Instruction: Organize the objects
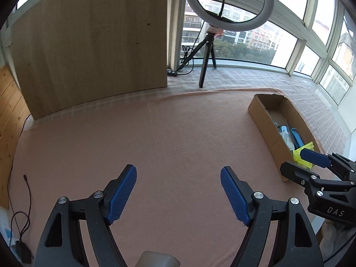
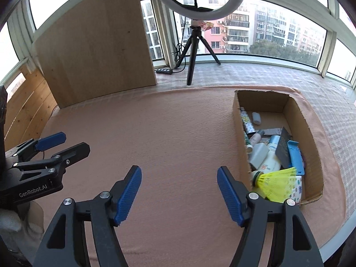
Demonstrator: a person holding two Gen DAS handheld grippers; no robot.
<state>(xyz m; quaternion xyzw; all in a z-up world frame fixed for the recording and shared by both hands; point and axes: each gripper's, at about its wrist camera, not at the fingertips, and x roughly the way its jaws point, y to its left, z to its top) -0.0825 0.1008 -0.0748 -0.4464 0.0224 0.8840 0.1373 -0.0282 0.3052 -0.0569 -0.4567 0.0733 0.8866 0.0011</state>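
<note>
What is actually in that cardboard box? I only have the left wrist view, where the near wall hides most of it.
Observer: In the right wrist view the cardboard box holds a yellow shuttlecock at its near end, lying on its side.
Reviewer: Anything beyond the shuttlecock?
Observer: Several white bottles piled mid-box, beside a blue plastic piece.
Reviewer: Is the far end filled too?
Observer: Mostly bare cardboard there, apart from a small white container and a patterned tube along the left wall.
Reviewer: Is the right gripper carrying something?
Observer: No, the right gripper is open with only the pink cloth between its fingers.
</note>
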